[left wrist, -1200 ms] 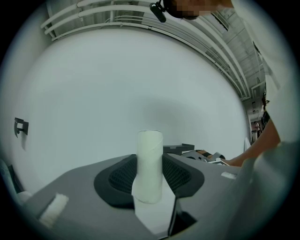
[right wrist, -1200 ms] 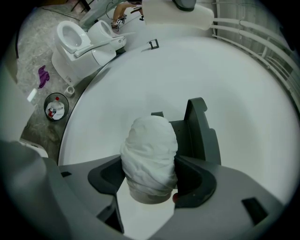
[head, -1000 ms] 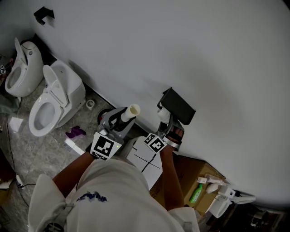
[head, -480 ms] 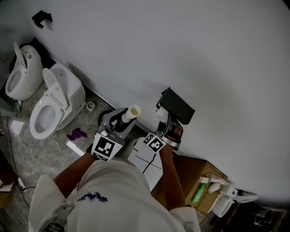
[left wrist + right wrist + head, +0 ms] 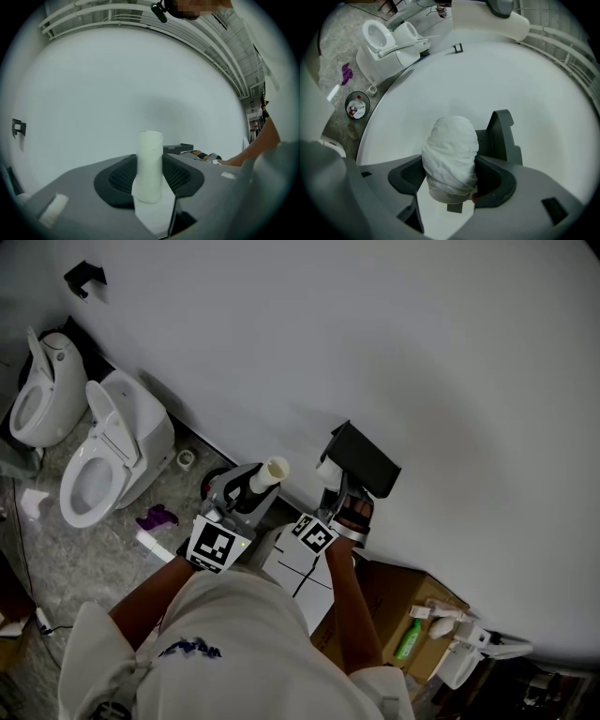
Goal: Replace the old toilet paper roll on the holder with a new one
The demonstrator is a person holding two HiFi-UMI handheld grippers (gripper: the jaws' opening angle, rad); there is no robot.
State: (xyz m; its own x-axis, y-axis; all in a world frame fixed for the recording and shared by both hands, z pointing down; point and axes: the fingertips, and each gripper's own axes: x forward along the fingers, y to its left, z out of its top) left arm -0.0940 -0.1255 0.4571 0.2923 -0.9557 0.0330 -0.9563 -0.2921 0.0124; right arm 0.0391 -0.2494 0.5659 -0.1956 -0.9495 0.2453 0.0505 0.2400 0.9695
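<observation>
- Left tongs: closed on the old, bare cardboard tube, whose far end juts out past the pads, short of the white wall.
- Right tongs: clamped on the new roll, white and bulging between the pads. It is held close against the black holder on the wall; whether they touch I cannot tell.
- Floor, far left: two white toilets, a purple cloth, a round bin.
- Below the holder: a cardboard box and a green bottle.
</observation>
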